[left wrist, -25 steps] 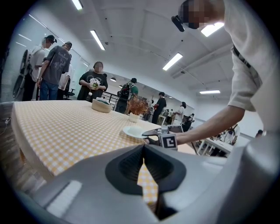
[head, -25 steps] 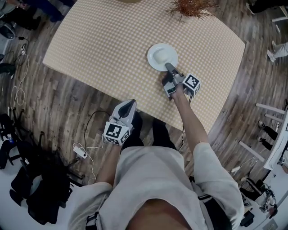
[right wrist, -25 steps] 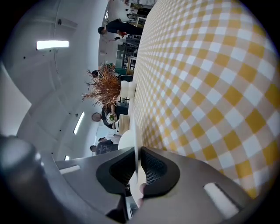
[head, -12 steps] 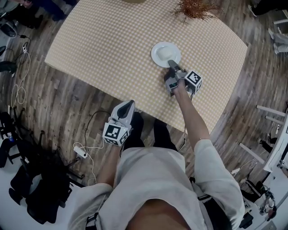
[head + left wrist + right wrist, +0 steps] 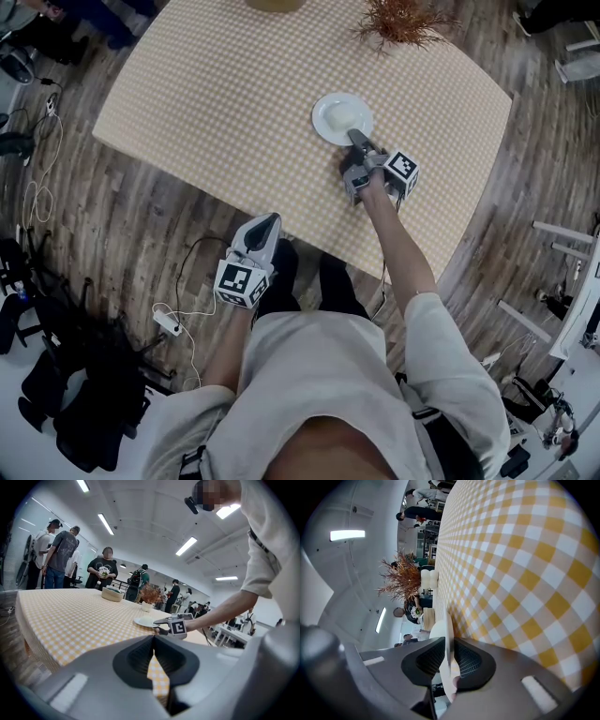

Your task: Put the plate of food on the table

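A white plate (image 5: pixel 336 120) with a pale mound of food lies on the yellow checked table (image 5: pixel 234 94), right of the middle. My right gripper (image 5: pixel 354 138) reaches it from the near side, and its jaws stand on either side of the plate's rim (image 5: pixel 449 634). They are opening, though the pads still look to be touching the rim. My left gripper (image 5: pixel 270 218) hangs off the table's near edge over the floor. It is shut and holds nothing. From the left gripper view (image 5: pixel 153 638) the plate (image 5: pixel 144 621) shows far off.
A dried plant (image 5: pixel 403 14) stands at the table's far side and a basket (image 5: pixel 275 4) at the far edge. Cables and a power strip (image 5: pixel 169 321) lie on the wooden floor at the left. Several people stand beyond the table (image 5: pixel 105 569).
The plate and my right gripper stay in almost the same spot on the table. My left gripper has not moved.
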`<act>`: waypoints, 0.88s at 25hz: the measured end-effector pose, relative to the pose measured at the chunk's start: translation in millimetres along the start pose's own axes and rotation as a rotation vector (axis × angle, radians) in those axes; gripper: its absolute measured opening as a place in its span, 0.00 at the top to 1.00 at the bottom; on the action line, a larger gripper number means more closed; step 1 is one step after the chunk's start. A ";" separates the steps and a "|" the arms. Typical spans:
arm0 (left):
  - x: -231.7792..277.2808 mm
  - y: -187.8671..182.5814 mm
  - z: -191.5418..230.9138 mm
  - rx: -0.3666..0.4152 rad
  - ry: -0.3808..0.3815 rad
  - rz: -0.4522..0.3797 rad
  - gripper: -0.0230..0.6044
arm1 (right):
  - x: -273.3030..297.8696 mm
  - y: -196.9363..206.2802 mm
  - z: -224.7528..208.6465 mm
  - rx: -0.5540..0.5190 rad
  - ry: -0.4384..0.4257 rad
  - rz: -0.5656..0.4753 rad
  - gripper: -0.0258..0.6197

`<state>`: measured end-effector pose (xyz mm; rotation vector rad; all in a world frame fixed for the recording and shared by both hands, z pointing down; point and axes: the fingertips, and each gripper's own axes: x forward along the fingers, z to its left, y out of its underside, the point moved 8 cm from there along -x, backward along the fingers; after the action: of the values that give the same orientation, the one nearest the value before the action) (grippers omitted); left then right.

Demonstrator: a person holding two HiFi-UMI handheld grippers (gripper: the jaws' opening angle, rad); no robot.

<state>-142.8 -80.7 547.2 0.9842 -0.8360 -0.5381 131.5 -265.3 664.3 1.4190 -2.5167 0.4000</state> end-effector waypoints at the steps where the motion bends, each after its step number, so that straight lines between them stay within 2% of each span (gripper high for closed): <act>1: 0.2 0.2 0.7 0.000 0.001 0.000 0.95 | 0.7 -0.4 0.4 0.002 -0.016 -0.001 0.85; 5: -0.4 2.2 1.4 0.000 0.002 0.002 0.95 | 1.1 -0.4 3.9 0.020 -0.065 0.012 0.74; 8: 0.1 3.7 -0.3 -0.003 0.004 0.002 0.95 | -1.2 -1.6 4.4 -0.001 -0.064 0.034 0.70; 14: 1.6 3.7 -1.3 -0.008 0.008 0.003 0.95 | 2.5 -2.5 9.0 -0.144 -0.091 0.145 0.66; 18: 4.0 4.3 -3.4 -0.011 0.012 0.003 0.95 | -0.2 -0.8 18.3 -0.295 -0.049 0.216 0.65; 22: 5.9 7.2 -5.5 -0.003 0.021 0.009 0.95 | -0.9 -0.7 19.1 -0.355 -0.025 0.261 0.65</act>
<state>-134.7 -78.9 554.0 0.9812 -0.8205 -0.5207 131.4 -271.5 646.2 0.9758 -2.6324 -0.0273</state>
